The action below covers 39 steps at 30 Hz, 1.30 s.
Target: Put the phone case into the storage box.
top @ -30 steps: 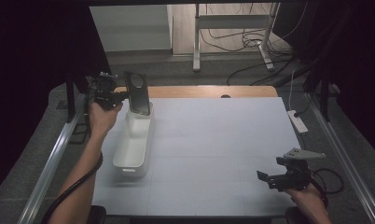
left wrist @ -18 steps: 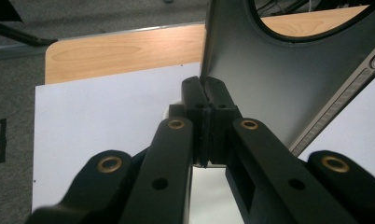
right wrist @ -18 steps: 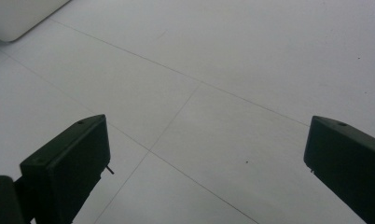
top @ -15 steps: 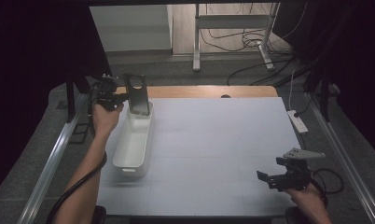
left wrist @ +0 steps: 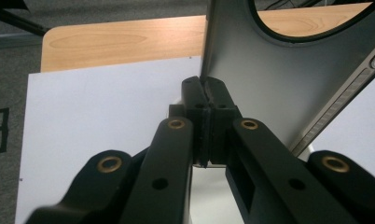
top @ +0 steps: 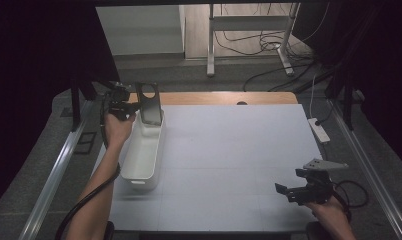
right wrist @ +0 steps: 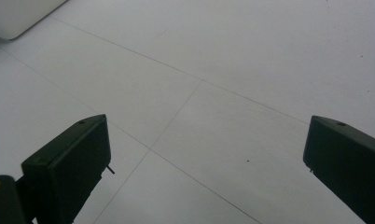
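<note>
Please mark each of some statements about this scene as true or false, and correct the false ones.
1. The left hand-held gripper is shut on the edge of the dark flat panel. True.
2. The panel lies flat on the table. False: it stands upright at the far end of the white bin.
3. The right hand-held gripper holds a cup. False: its jaws are open over the bare white table.
4. The panel has a round hole near its top. True.
</note>
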{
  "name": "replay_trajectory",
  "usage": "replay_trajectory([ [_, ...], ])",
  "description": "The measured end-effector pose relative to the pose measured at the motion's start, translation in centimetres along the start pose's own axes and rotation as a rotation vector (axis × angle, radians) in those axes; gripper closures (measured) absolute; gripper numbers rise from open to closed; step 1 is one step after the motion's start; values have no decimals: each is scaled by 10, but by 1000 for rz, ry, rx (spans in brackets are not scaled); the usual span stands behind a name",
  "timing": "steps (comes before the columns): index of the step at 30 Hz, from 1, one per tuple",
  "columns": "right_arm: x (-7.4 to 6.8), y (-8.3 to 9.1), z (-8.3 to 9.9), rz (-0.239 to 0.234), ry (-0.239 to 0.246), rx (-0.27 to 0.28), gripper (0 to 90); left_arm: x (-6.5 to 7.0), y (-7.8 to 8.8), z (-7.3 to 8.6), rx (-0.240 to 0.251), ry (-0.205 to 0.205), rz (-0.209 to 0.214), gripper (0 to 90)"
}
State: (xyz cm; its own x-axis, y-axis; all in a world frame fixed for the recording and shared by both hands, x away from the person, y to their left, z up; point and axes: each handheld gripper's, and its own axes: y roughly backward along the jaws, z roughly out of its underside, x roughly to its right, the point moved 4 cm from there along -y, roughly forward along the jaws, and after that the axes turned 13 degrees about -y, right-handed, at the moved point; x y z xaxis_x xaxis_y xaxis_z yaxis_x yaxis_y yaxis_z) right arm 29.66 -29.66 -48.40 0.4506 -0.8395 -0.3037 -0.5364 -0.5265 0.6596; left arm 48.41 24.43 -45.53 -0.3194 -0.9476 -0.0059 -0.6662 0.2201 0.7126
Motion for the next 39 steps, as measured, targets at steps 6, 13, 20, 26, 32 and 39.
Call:
replay_trajectory([
  [6,0,0,0,1,-1,-4,11,0,-7,7,-13,12,-3,890],
  [13,0,-1,0,1,-1,-7,12,1,-14,13,-22,20,-2,890],
  [20,0,-1,0,1,-2,-10,13,1,-19,18,-36,25,-1,890],
  [26,0,-1,0,2,-3,-11,14,3,-23,21,-49,19,-1,889],
  [32,0,-1,0,1,-3,-11,15,3,-24,21,-53,16,2,885],
  [39,0,-1,0,1,-1,-11,15,4,-25,21,-60,3,12,849],
])
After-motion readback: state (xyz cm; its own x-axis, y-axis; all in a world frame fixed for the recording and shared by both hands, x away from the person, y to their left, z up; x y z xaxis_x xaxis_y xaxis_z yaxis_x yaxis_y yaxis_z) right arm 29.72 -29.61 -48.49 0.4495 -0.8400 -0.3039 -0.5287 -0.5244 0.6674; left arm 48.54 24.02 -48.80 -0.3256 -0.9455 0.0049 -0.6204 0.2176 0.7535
